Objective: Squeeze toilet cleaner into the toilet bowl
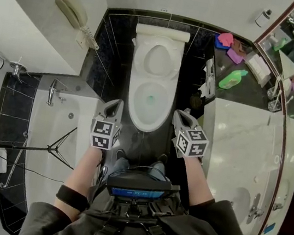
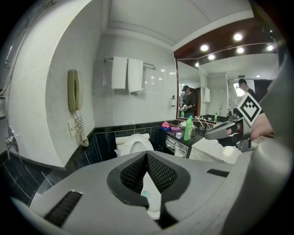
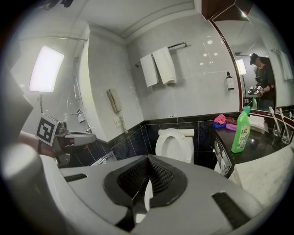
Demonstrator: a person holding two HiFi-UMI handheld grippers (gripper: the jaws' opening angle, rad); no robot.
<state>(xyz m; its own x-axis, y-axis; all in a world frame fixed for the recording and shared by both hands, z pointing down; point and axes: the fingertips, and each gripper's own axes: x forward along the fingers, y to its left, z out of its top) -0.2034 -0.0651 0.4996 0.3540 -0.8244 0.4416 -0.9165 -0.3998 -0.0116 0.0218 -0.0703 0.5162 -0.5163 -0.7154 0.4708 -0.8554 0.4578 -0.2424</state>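
Right gripper (image 1: 182, 116) closed; bottle (image 1: 232, 79) on counter (image 1: 252, 95).

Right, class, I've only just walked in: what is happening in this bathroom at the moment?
A person stands facing the toilet bowl, a gripper in each hand. The left gripper and the right gripper hover by the bowl's front rim, one at each side, both shut and empty. The lid is up. The green cleaner bottle stands untouched on the dark counter to the right, so nothing has been picked up yet.
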